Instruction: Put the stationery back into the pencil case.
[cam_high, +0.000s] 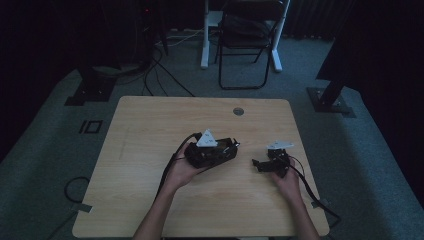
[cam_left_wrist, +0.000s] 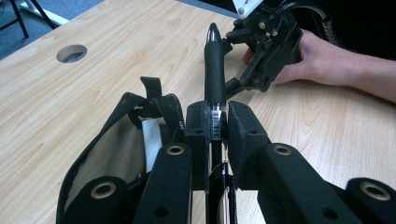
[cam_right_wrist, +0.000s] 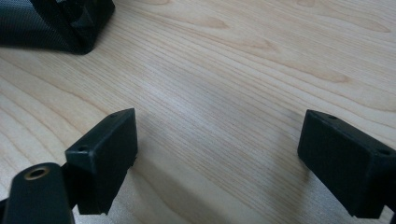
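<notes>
Pen clamped in the left gripper (cam_left_wrist: 215, 128) over the table (cam_left_wrist: 93, 60)
The pen (cam_left_wrist: 215, 70) points toward the right gripper (cam_right_wrist: 217, 158), whose jaws stand wide and empty; a black mesh pouch (cam_left_wrist: 116, 140) lies just beside the left jaws.

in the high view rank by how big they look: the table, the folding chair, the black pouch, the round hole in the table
1. table
2. folding chair, though it stands farther from the camera, so it looks smaller than it is
3. black pouch, partly hidden under the left gripper
4. round hole
</notes>
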